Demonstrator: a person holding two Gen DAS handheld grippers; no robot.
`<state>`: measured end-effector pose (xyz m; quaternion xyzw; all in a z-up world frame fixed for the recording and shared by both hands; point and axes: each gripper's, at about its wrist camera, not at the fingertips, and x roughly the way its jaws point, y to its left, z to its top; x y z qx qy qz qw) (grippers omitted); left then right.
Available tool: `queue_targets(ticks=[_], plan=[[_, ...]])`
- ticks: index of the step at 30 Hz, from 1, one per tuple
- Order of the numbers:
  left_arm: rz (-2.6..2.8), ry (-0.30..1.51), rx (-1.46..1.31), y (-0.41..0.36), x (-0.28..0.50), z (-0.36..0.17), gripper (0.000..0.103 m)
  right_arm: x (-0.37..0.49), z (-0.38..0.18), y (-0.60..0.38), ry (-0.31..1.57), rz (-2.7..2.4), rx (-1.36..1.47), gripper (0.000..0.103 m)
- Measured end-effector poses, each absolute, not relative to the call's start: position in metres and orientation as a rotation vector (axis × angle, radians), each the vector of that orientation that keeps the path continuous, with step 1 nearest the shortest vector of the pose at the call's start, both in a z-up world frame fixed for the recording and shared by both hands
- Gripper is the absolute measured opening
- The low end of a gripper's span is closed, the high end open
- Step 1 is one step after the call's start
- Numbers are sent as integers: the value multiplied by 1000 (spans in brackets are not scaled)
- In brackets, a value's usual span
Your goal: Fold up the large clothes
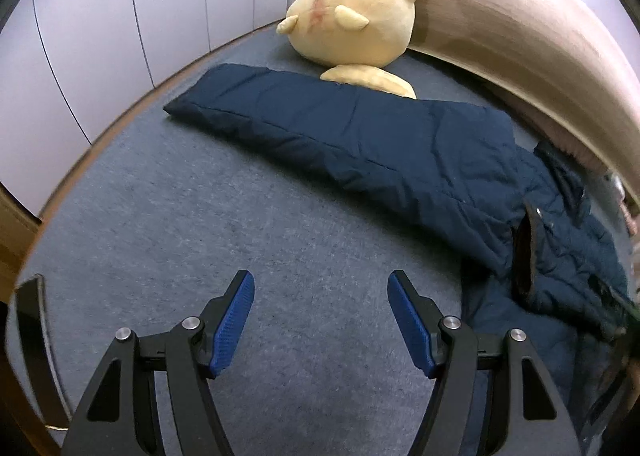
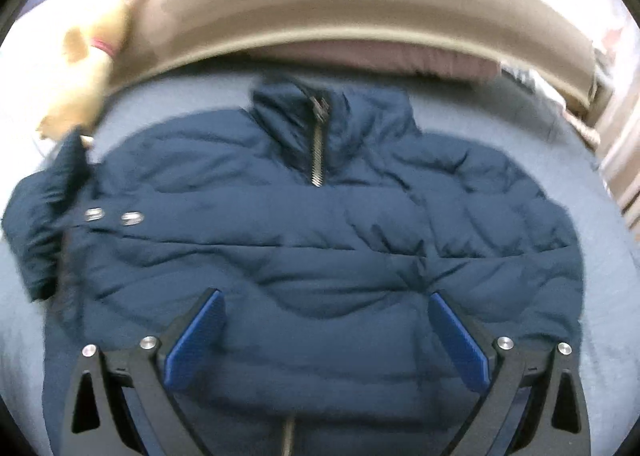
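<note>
Blue-padded fingers of the left gripper (image 1: 321, 288) fill the bottom of the left wrist view, jaws apart with nothing between them, over bare grey-blue bedding (image 1: 200, 224). Beyond them the navy puffer jacket (image 1: 400, 152) stretches one sleeve toward the upper left of the frame, its end just beside a yellow plush toy (image 1: 352, 8) leaning on the wooden headboard (image 1: 520, 36). In the blurred right wrist view, the right gripper (image 2: 326, 300) stands wide open at the bottom centre, above the jacket's lower front without clamping it. That jacket lies flat, front up, filling the middle of the frame, with its collar and zipper (image 2: 318, 144) toward the top.
</note>
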<state>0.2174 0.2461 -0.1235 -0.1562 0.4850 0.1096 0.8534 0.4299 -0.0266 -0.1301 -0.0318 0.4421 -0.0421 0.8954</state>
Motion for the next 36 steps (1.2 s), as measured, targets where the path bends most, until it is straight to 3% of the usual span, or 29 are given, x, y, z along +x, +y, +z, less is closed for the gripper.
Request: queue_targets(ticks=[10, 19, 27, 32, 33, 35, 36], plan=[[159, 949, -353, 252, 228, -129, 70, 328, -129, 58, 788, 36, -232, 103], [323, 928, -244, 287, 254, -140, 70, 304, -159, 78, 808, 21, -330, 103], [214, 953, -755, 378, 311, -167, 70, 307, -167, 62, 834, 13, -232, 103], [215, 909, -831, 397, 337, -176, 69, 305, -165, 57, 831, 33, -179, 103], [207, 905, -836, 399, 341, -177, 58, 305, -164, 54, 829, 40, -162, 103], [212, 914, -835, 403, 347, -179, 18, 304, -161, 49, 825, 51, -128, 103], [217, 910, -849, 404, 346, -177, 13, 303, -158, 45, 820, 55, -105, 103]])
